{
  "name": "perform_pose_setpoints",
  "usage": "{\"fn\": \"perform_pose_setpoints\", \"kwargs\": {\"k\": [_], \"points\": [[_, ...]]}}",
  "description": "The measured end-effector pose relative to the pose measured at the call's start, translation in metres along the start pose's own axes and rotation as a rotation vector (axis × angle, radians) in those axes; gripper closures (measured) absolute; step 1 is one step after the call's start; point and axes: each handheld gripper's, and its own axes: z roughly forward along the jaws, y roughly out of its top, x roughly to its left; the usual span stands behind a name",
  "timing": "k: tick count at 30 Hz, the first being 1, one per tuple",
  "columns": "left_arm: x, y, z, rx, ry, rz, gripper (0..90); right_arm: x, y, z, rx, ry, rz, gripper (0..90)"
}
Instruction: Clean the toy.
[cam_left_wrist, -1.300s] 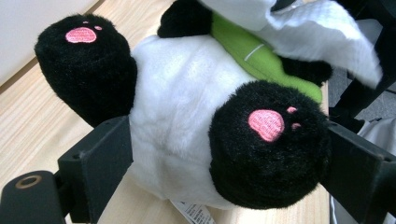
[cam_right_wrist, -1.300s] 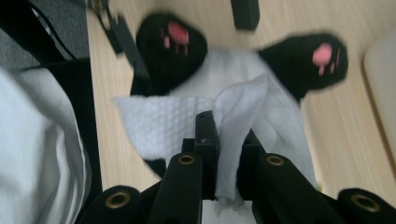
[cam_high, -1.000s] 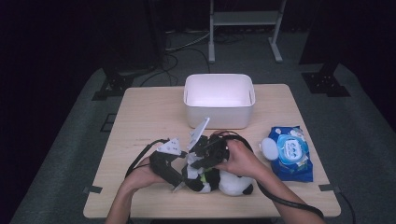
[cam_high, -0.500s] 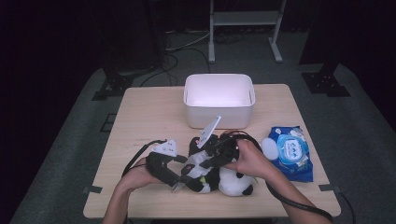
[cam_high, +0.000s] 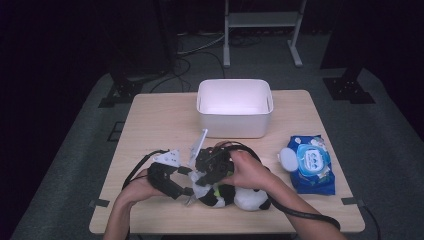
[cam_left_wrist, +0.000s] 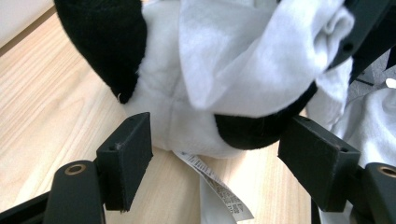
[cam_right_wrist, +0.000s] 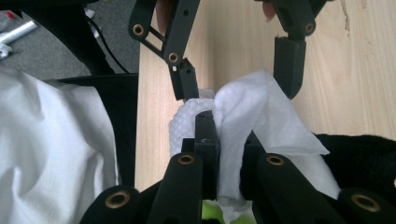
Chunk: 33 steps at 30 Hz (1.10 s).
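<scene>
White, crinkled tissue is what we have pinched: a wet wipe (cam_right_wrist: 233, 121) bunched between the closed jaws of our right gripper (cam_right_wrist: 229, 140) and pressed down on the panda plush toy (cam_high: 235, 195). The toy lies on its side at the near edge of the wooden table (cam_high: 150, 125), a little right of centre, its black and white fur under the wipe and a sewn-in label (cam_left_wrist: 215, 186) trailing onto the wood.

Our left gripper (cam_left_wrist: 215, 154) sits just to the toy's left, jaws standing wide apart on either side of its body and clamping nothing; in its own view the plush lies just past the pads, between them but not gripped.

We judge that we are in the middle of wiping the toy clean, the right side rubbing while the left is placed to steady it. The next move seems to call for the left jaws to close on the plush, or press against it, so it does not slide as the wipe is dragged across the fur.

Farther out, a white plastic bin (cam_high: 235, 107) stands behind the toy toward the far side, and a blue pack of wet wipes (cam_high: 311, 162) lies to the right, its lid (cam_high: 287, 159) flipped open.
</scene>
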Motion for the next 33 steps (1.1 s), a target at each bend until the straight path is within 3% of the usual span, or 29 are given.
{"fn": "perform_pose_setpoints", "kwargs": {"k": [2, 6, 10, 15, 25, 28, 33], "points": [[0.002, 0.0, 0.0, -0.003, 0.0, -0.005, 24.9, -0.003, -0.002, -0.003, 0.0, 0.004, 0.012, 83.5], [0.001, 0.001, -0.001, -0.013, 0.001, -0.006, 24.9, -0.007, -0.01, -0.011, 0.02, -0.033, 0.034, 83.4], [0.0, 0.003, -0.003, -0.022, 0.002, -0.005, 24.9, -0.015, -0.025, -0.012, 0.041, -0.044, 0.088, 83.2], [-0.002, 0.005, -0.004, -0.035, 0.001, -0.001, 24.8, -0.024, -0.043, -0.007, 0.014, 0.003, 0.145, 83.2], [-0.004, 0.009, -0.014, -0.107, 0.011, -0.009, 24.8, -0.019, -0.047, 0.002, 0.003, 0.044, 0.141, 83.2], [-0.005, 0.01, -0.007, -0.082, 0.004, -0.007, 24.8, -0.015, -0.045, 0.004, 0.015, 0.046, 0.133, 83.2], [-0.004, 0.011, -0.001, -0.069, -0.017, -0.013, 24.8, -0.014, -0.04, -0.002, 0.025, 0.007, 0.116, 83.8]]}}
